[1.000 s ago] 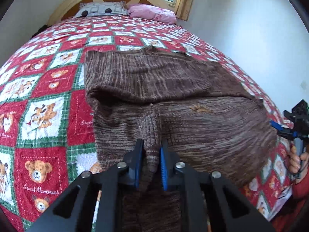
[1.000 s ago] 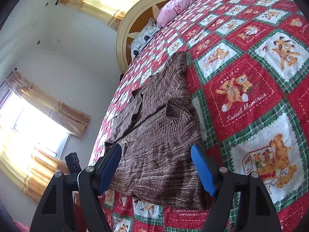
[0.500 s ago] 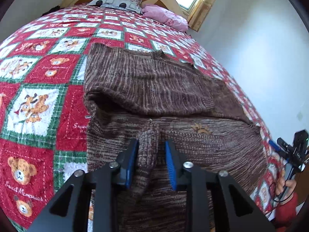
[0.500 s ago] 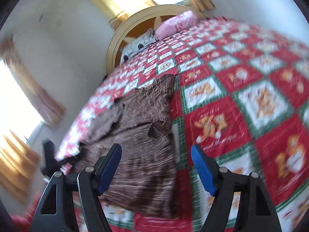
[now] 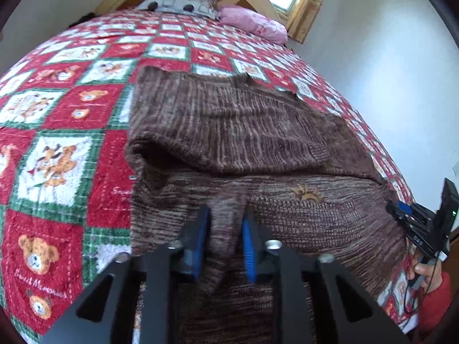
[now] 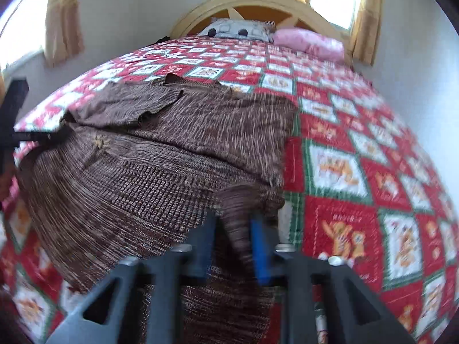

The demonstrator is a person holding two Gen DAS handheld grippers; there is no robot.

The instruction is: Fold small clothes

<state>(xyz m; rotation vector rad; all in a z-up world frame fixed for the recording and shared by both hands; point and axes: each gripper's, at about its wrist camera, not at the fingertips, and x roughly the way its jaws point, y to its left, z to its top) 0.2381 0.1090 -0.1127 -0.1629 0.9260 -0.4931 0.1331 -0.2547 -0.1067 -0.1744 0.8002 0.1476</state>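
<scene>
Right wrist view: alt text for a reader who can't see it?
The right gripper, its fingers closing, has a bunched fold of a brown knit sweater between its blue pads. The sweater lies partly folded on a red, green and white teddy-bear quilt, with pillows and a curved headboard beyond.

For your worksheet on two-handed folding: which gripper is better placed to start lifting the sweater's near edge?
Probably neither alone. The left gripper pinches the sweater hem near one corner; the right gripper is closing on hem at the other.
</scene>
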